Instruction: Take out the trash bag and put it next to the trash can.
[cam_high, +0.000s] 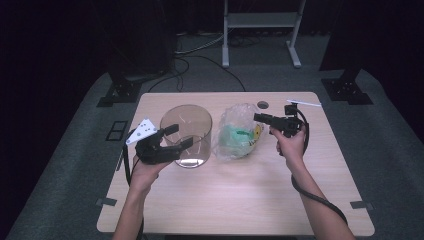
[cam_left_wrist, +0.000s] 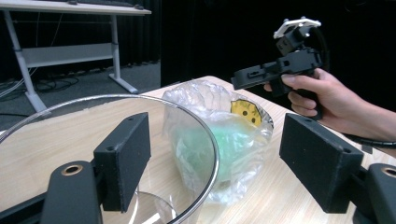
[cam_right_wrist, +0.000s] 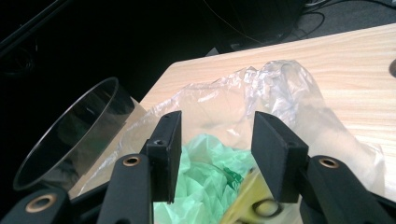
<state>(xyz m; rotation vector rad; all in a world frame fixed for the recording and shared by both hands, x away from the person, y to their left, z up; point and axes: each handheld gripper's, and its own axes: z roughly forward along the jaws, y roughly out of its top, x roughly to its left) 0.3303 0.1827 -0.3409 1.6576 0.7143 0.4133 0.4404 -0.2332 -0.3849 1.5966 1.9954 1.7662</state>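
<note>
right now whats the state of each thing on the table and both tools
glass bowl: upright, open top, empty, its rim between the left tool's jaws
plastic bag: crumpled, beside the bowl, green stuff inside
left tool: open, pads not pressing
right tool: open above the bag, holding nothing

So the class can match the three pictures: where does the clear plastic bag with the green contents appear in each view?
High view: the clear plastic bag lies at table centre, right of the glass container.
Left gripper view: the bag is at centre, behind the container's rim.
Right gripper view: the bag spreads across the middle, the container at left.
Shared landmark: the glass container.
</note>
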